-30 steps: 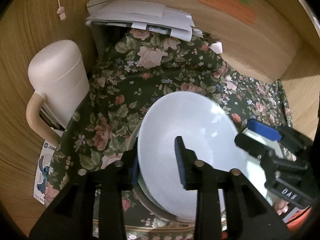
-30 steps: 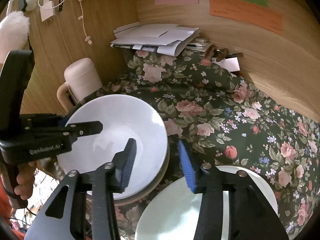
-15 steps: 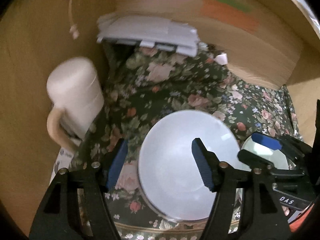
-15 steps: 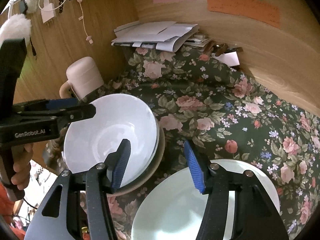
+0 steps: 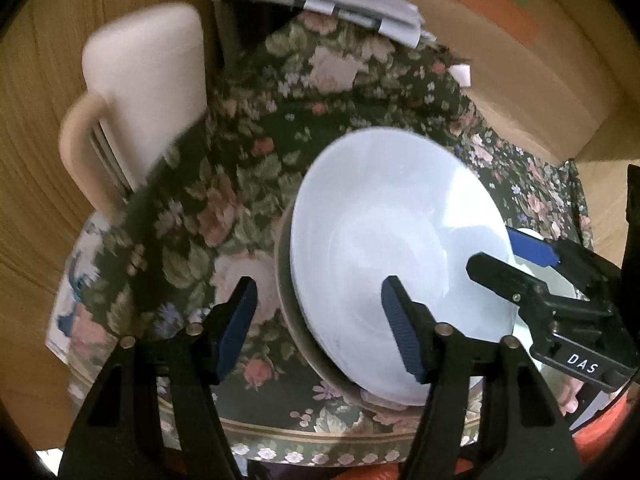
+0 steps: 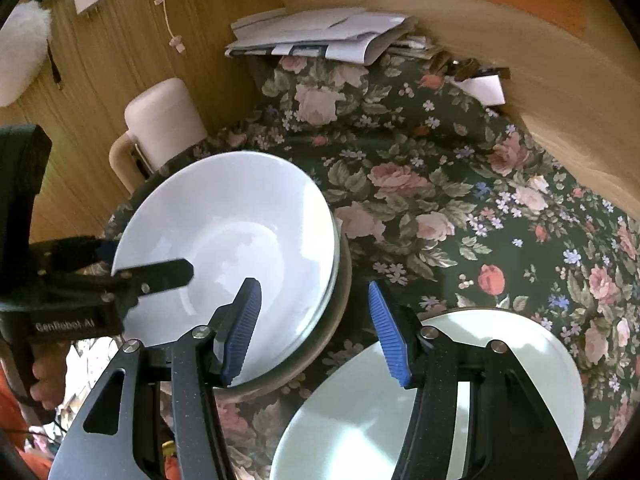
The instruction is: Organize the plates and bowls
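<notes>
A white bowl (image 5: 396, 248) sits nested in a brown-rimmed bowl (image 5: 296, 332) on the floral cloth; both also show in the right wrist view, the white bowl (image 6: 240, 232) above the brown rim (image 6: 340, 292). My left gripper (image 5: 320, 328) is open and empty, its fingers straddling the stack's near left rim. My right gripper (image 6: 314, 328) is open and empty, straddling the stack's right rim. A pale green plate (image 6: 440, 392) lies under the right gripper's right finger.
A cream jug with a handle (image 5: 140, 92) stands at the left by the wooden wall (image 5: 40, 120). A paper pile (image 6: 320, 36) lies at the back. The floral cloth (image 6: 460, 208) covers the table, whose front edge (image 5: 280, 436) is near.
My left gripper let go of the white bowl's rim and opened wide, then shifted closer. The right gripper opened a little and moved slightly forward.
</notes>
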A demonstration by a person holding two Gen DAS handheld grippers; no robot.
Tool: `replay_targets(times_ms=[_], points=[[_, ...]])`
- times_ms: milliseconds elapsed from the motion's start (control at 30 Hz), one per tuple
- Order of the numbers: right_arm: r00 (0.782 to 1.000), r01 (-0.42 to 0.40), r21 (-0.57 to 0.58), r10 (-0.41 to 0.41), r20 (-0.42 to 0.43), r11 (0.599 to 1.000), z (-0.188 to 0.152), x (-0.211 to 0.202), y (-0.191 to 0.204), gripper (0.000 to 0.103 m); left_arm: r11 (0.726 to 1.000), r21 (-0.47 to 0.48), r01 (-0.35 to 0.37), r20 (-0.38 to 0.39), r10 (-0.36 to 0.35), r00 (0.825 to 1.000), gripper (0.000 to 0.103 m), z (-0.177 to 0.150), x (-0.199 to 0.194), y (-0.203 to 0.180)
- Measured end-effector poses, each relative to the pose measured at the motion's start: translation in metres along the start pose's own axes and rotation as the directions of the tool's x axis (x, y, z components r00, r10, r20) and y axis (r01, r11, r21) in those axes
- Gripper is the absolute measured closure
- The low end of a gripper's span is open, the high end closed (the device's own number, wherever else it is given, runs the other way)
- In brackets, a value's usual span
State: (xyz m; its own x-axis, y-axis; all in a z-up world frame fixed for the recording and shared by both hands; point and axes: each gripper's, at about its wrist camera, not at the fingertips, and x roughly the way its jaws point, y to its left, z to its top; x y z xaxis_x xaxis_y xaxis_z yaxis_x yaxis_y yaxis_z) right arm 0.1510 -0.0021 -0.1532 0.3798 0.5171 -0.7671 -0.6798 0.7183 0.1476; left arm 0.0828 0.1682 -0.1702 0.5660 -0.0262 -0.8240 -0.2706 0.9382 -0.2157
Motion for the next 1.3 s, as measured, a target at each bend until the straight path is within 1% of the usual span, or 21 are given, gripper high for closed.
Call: replay_targets(times_ms=[33, 67, 100, 133, 200, 267, 367, 467, 567, 833, 1000, 1167, 1300], points=[[1.0, -0.006, 0.005, 0.006, -0.004, 1.0, 0.0, 0.001, 0.0, 0.052, 1.0, -0.009, 0.007, -0.015, -0.007, 1.0, 0.05, -0.001, 0.004, 0.001], [1.0, -0.01, 0.009, 0.01, -0.009, 1.0, 0.001, 0.003, 0.0, 0.053, 1.0, -0.017, 0.016, -0.026, -0.016, 1.0, 0.051, -0.002, 0.007, 0.003], [1.0, -0.011, 0.012, 0.011, -0.012, 1.0, 0.001, 0.004, 0.0, 0.057, 0.999, -0.03, 0.04, -0.027, -0.04, 0.999, 0.052, -0.003, 0.008, 0.005], [1.0, -0.014, 0.012, 0.014, -0.018, 1.0, 0.001, 0.006, 0.0, 0.06, 0.998, -0.035, 0.046, -0.024, -0.047, 0.999, 0.052, -0.003, 0.008, 0.006], [0.999, -0.018, 0.009, 0.019, -0.033, 1.0, 0.001, 0.01, 0.001, 0.063, 0.998, -0.035, 0.055, -0.016, -0.055, 0.998, 0.054, -0.004, 0.007, 0.007], [0.999, -0.013, 0.003, 0.013, -0.046, 1.0, 0.001, 0.014, 0.003, 0.065, 0.997, -0.03, 0.068, -0.011, -0.068, 0.998, 0.056, -0.005, 0.006, 0.007], [0.998, 0.002, -0.013, -0.003, -0.061, 1.0, 0.0, 0.019, 0.005, 0.065, 0.995, -0.029, 0.099, -0.013, -0.099, 0.995, 0.064, -0.005, 0.007, 0.005], [0.998, 0.037, -0.034, -0.039, -0.055, 0.999, 0.0, 0.019, 0.01, 0.065, 0.996, -0.024, 0.091, -0.003, -0.091, 0.996, 0.064, -0.005, 0.006, 0.003], [0.998, 0.048, -0.035, -0.05, -0.05, 0.998, -0.001, 0.018, 0.011, 0.066, 0.996, -0.027, 0.085, 0.003, -0.085, 0.996, 0.064, -0.005, 0.006, 0.002], [0.998, 0.044, 0.012, -0.044, -0.034, 0.999, 0.002, 0.016, 0.007, 0.071, 0.997, -0.05, 0.057, 0.019, -0.056, 0.998, 0.064, -0.005, 0.005, 0.0], [0.999, 0.046, 0.024, -0.045, -0.007, 0.999, 0.006, 0.011, 0.009, 0.071, 0.995, -0.075, 0.068, 0.017, -0.067, 0.998, 0.064, -0.002, 0.001, 0.001], [0.999, 0.046, 0.038, -0.047, 0.019, 0.998, 0.009, 0.002, 0.009, 0.071, 0.996, -0.064, 0.056, 0.05, -0.053, 0.997, 0.064, 0.003, -0.008, -0.006], [0.997, 0.053, 0.052, -0.056, 0.049, 0.997, 0.011, -0.01, 0.006, 0.071, 0.997, -0.051, 0.065, 0.066, -0.061, 0.996, 0.064, 0.006, -0.014, -0.013]])
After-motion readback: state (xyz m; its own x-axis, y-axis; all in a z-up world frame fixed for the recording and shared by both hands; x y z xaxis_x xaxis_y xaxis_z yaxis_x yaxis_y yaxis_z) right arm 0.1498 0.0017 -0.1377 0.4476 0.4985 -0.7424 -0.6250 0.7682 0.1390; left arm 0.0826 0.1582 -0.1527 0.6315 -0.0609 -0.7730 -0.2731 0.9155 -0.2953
